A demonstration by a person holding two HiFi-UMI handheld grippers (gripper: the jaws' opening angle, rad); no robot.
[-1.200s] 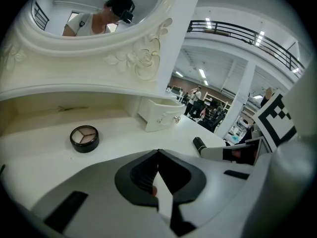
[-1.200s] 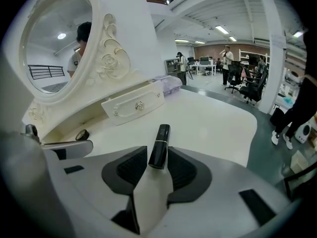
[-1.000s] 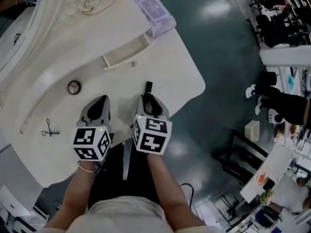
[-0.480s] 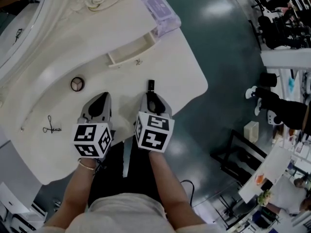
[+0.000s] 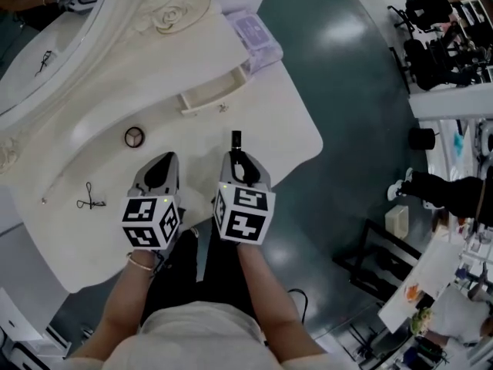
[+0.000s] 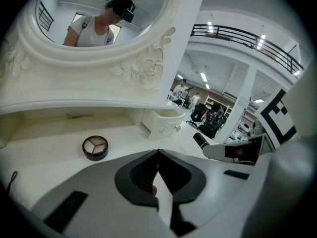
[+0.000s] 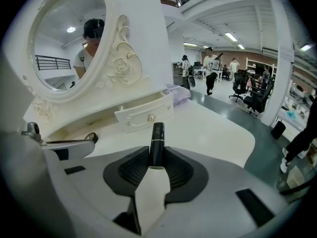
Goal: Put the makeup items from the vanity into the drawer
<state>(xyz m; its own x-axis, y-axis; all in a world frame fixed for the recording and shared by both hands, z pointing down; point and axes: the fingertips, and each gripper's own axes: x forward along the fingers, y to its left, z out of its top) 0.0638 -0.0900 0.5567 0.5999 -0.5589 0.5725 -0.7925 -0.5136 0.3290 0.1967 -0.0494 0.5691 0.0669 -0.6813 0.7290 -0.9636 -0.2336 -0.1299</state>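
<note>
Right claw, just closing, grips black lipstick; left claw closed; drawer pulled out; compact on vanity.

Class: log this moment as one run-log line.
right claw: jaws just closed further, shut on black tube | left claw: shut, empty | drawer: open | compact: on vanity

The black tube's lower end is hidden between the right gripper's jaws, and its print is too small to read.

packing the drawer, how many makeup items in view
3: lipstick in the right gripper, compact on the vanity, eyelash curler at its left. More may be hidden.
</note>
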